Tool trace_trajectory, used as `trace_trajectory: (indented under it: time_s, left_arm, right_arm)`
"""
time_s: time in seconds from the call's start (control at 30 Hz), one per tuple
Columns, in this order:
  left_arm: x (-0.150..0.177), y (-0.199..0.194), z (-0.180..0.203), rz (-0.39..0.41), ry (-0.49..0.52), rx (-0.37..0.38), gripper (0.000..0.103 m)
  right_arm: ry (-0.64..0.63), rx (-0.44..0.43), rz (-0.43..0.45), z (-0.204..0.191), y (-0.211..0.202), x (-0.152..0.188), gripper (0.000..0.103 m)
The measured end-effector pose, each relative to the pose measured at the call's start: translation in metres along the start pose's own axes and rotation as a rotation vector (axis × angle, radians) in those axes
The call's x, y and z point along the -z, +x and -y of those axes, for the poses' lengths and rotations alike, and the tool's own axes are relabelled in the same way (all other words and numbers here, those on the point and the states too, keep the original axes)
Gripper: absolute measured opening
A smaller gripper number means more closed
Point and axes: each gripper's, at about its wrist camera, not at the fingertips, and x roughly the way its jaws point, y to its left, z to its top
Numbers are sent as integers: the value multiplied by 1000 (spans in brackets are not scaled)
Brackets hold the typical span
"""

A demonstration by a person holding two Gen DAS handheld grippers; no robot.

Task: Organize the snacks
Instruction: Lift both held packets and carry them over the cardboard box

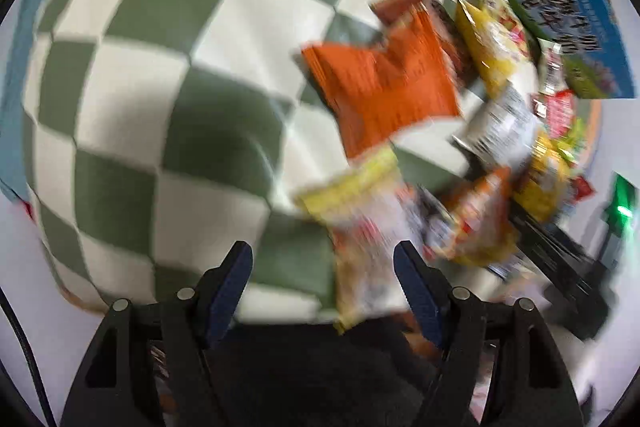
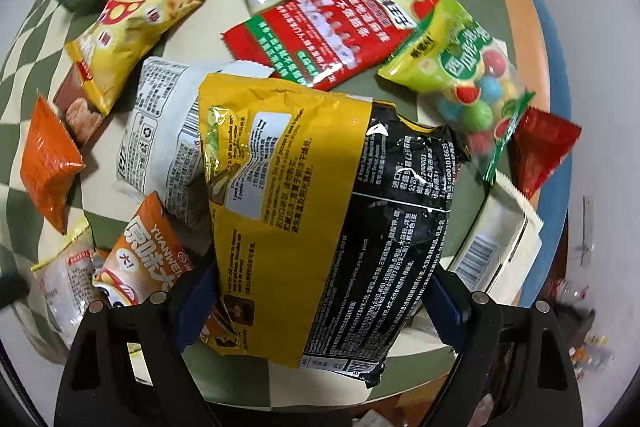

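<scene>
The right claw (image 2: 320, 291) is clamped on the yellow-and-black noodle pack (image 2: 320, 195), held above the checkered surface (image 2: 36, 39). Just beyond the pack lie a white packet (image 2: 160, 131) and a red packet (image 2: 328, 27); the candy bag (image 2: 468, 75) lies beside that. The left claw (image 1: 324, 267) pinches a blurred yellow-edged packet (image 1: 360, 227).

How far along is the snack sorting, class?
Nothing looks sorted yet: packets still lie jumbled on the checkered cloth. In hand: the right gripper straddles a big yellow-and-black bag; the blurred left gripper has a pale yellow packet between its fingers. Left: the red packet, candy bag, orange packet.
</scene>
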Motion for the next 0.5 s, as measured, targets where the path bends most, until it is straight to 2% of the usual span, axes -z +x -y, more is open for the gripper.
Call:
trace_trajectory:
  time_s: [0.07, 0.13, 0.23, 0.3, 0.33, 0.5]
  left_arm:
    - [13, 12, 8, -70, -3, 62, 72]
    - [22, 31, 25, -101, 19, 50, 72]
    - [10, 68, 39, -122, 0, 7, 72]
    - [6, 82, 42, -107, 12, -57, 72]
    - [3, 86, 43, -102, 23, -63, 72]
    - [-3, 80, 49, -10, 171, -197, 71]
  right_arm:
    - [19, -2, -10, -2, 5, -3, 92]
    - [29, -3, -14, -6, 4, -8, 92]
    - [25, 2, -8, -12, 11, -1, 92]
    - [16, -1, -13, -6, 13, 3, 92]
    - [8, -3, -18, -2, 10, 3, 92]
    - [-11, -13, -45, 3, 2, 23, 92]
